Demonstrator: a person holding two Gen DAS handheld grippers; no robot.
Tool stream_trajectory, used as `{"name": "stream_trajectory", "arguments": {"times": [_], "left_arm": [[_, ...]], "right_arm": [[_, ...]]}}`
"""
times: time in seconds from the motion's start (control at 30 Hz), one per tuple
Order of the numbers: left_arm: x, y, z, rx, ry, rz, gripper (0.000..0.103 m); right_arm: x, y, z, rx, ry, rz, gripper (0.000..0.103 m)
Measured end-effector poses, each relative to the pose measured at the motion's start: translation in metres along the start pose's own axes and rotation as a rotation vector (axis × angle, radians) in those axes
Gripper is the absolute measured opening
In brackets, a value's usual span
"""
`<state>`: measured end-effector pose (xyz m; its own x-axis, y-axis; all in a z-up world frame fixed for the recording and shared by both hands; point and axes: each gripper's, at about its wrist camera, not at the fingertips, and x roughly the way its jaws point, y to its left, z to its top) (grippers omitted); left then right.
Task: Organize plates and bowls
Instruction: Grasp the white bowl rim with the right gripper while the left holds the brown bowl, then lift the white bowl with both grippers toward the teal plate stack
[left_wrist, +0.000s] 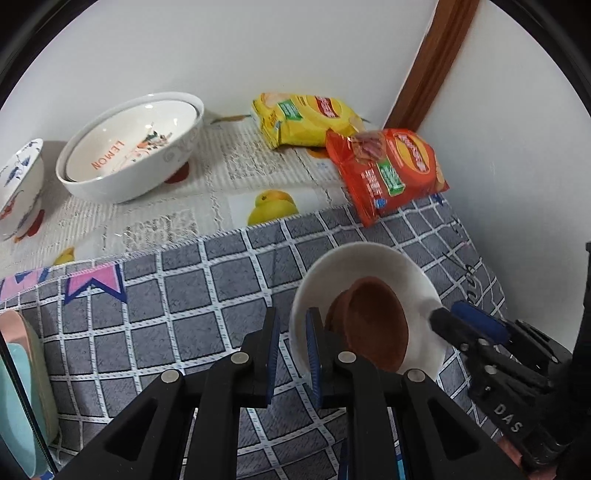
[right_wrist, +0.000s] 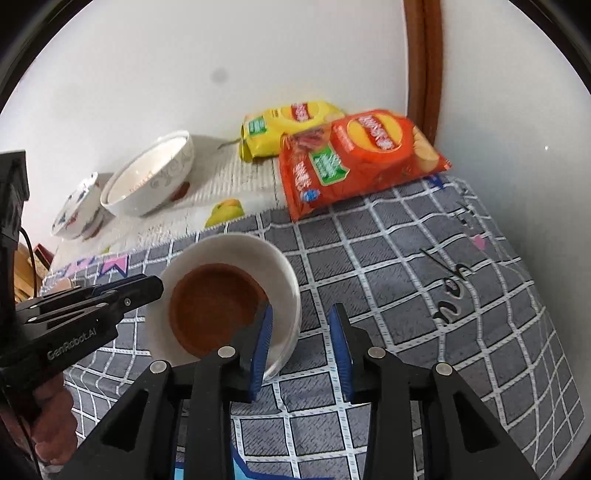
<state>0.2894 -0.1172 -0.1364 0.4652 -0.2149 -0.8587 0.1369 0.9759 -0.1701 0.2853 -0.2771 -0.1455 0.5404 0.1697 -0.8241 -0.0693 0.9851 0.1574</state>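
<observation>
The left gripper (left_wrist: 291, 354) is clamped on the near rim of the white bowl (left_wrist: 369, 266), one blue pad outside the wall and one inside, and the bowl tips toward the camera over the grey checked cloth (left_wrist: 177, 295). Inside it sits a brown bowl (left_wrist: 376, 325), leaning against the white wall. From the right wrist view, the right gripper (right_wrist: 301, 350) has its jaws apart; the left blue pad is at the white bowl's rim at about 5 o'clock, the other pad stands clear over the cloth, and whether that first pad touches the rim I cannot tell. Up at 10 o'clock in the left view, the large white bowl (left_wrist: 129, 147) lettered LEMON leans on the fruit-print mat (left_wrist: 207, 192), with another white bowl nested inside it. A blue-patterned bowl (left_wrist: 18, 184) stands just beside it at 9 o'clock. At 1 o'clock lie a yellow snack bag (left_wrist: 303, 122) and an orange snack bag (left_wrist: 388, 170), the orange one overlapping the yellow.
</observation>
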Motion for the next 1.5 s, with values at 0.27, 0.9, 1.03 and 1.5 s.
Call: {"name": "stream_trajectory", "arguments": {"times": [0.27, 0.9, 1.03, 1.5], "left_arm": [[0.02, 0.001, -0.005, -0.004, 0.04, 0.016, 0.015], [0.041, -0.001, -0.008, 0.009, 0.085, 0.031, 0.02], [0.044, -0.002, -0.008, 0.009, 0.09, 0.026, 0.019], [0.042, -0.005, -0.01, -0.009, 0.065, 0.018, 0.013]], "right_arm": [[0.023, -0.002, 0.001, 0.02, 0.063, -0.019, 0.033], [0.042, -0.005, 0.002, 0.05, 0.015, -0.061, 0.04], [0.041, -0.007, 0.002, 0.063, 0.002, -0.066, 0.036], [0.047, -0.01, 0.008, 0.12, 0.092, 0.025, 0.014]]}}
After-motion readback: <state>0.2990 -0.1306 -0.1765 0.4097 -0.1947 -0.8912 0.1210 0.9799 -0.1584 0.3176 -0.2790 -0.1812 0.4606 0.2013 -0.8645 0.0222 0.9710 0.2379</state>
